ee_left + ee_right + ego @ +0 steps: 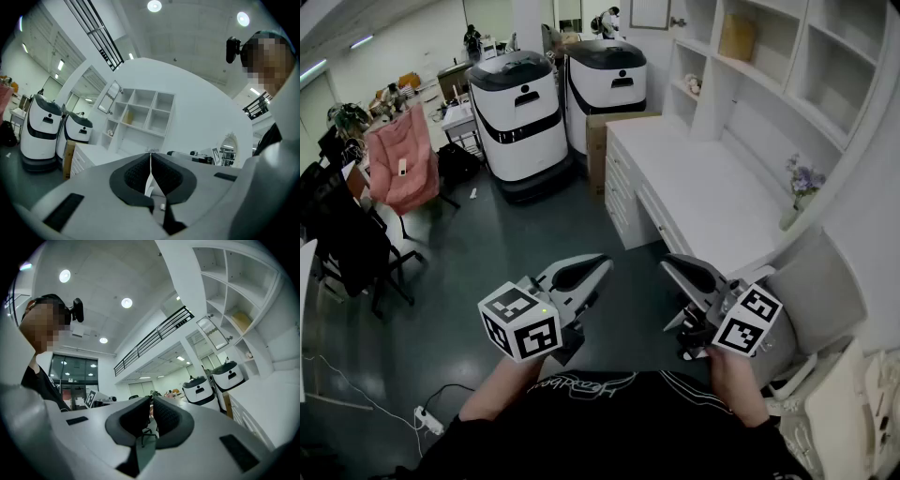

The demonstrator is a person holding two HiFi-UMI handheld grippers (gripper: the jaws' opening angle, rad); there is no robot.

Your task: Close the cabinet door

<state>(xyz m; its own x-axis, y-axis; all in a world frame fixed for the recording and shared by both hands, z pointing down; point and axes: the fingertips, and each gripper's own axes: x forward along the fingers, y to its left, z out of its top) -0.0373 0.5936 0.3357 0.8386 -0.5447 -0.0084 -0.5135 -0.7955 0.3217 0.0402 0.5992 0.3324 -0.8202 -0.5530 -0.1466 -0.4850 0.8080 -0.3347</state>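
White cabinet unit [703,187] w/ desk top, drawers and shelves fills 1–3 o'clock of the head view. Two white robots [520,112] stand at 11–12 o'clock. Cabinet door [820,295]: prob. the pale panel at 3 o'clock, just beside the right gripper [673,265]; ID not certain. Left gripper [598,264]: jaws fully together, empty. Right gripper: jaws all but together, slim gap, empty. Both sit close to the operator's body, touching nothing. Progress est.: nil. Approach, contact and push-to-close remain.
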